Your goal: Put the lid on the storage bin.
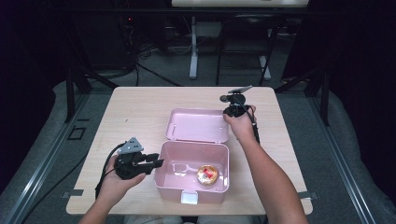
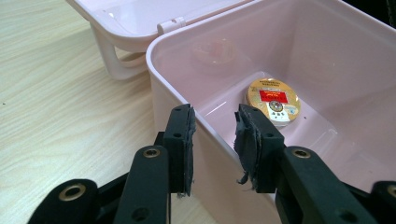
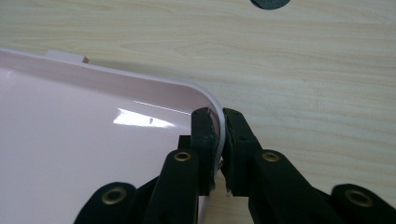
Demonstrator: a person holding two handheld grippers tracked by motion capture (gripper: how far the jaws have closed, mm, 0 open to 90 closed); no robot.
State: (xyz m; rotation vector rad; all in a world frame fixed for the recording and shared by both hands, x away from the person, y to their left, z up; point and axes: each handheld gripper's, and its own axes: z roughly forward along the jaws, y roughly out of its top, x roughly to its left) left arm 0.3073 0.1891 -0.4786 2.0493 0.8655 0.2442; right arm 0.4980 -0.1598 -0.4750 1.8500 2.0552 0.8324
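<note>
The right tongs (image 3: 219, 154) are pinching the rim of the pink lid (image 3: 93, 130) at its rounded corner, the thin plastic edge sitting clamped between the two pads; in the high view the right tongs (image 1: 232, 112) are gripping the lid (image 1: 198, 125) at its 3 o'clock end, just past the hinge line. The left tongs (image 2: 214, 144) are standing apart astride the near wall of the pink box (image 2: 196, 116), one pad outside and one inside, neither visibly pressing on it, so they are steadying rather than holding; seen from above, the left tongs (image 1: 156, 163) are meeting the box (image 1: 161, 175) at its 9 o'clock wall. The box is sitting open near the 6 o'clock edge of the desk (image 1: 140, 107), its lid lying flat behind it toward 12 o'clock, inner face up. A round gold tin (image 1: 207, 174) with a red label is already resting on the box floor toward 3 o'clock, lying flat with its face up. Judging from this, the loading is looking done and the closing is what remains: the lid is yet to swing over and the white latch (image 1: 189, 198) at 6 o'clock is yet to fasten. The long axis of box and lid is running from 9 to 3 o'clock, the hinge lying along it.
</note>
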